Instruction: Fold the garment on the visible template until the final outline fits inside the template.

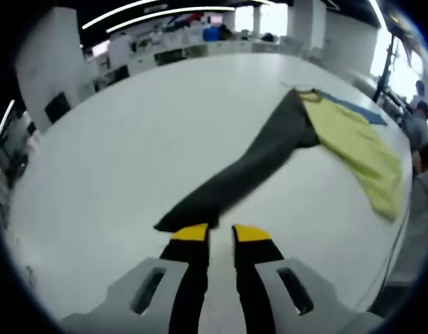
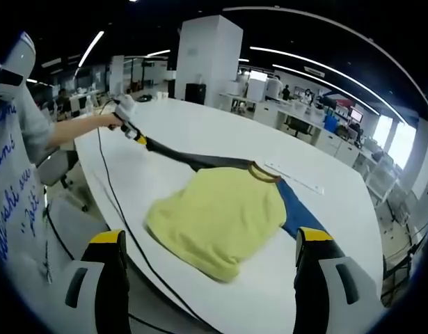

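Observation:
A garment with a yellow body (image 2: 220,216) (image 1: 360,149) and a long dark grey sleeve (image 2: 193,160) (image 1: 262,156) lies on the white table (image 2: 200,132) (image 1: 144,139). A blue part (image 2: 297,212) (image 1: 356,109) shows from under its far side; I cannot tell whether it is a sleeve or a sheet. My left gripper (image 1: 222,233) (image 2: 135,133) is shut on the end of the dark sleeve, which is stretched out away from the body. My right gripper (image 2: 210,240) is wide open, a little short of the yellow hem, with nothing between its jaws.
A black cable (image 2: 116,202) runs along the near table edge. A person's hand (image 2: 116,118) and forearm hold the left gripper. A thin pale strip (image 2: 297,179) lies beyond the collar. Desks, a white pillar (image 2: 207,56) and people stand behind the table.

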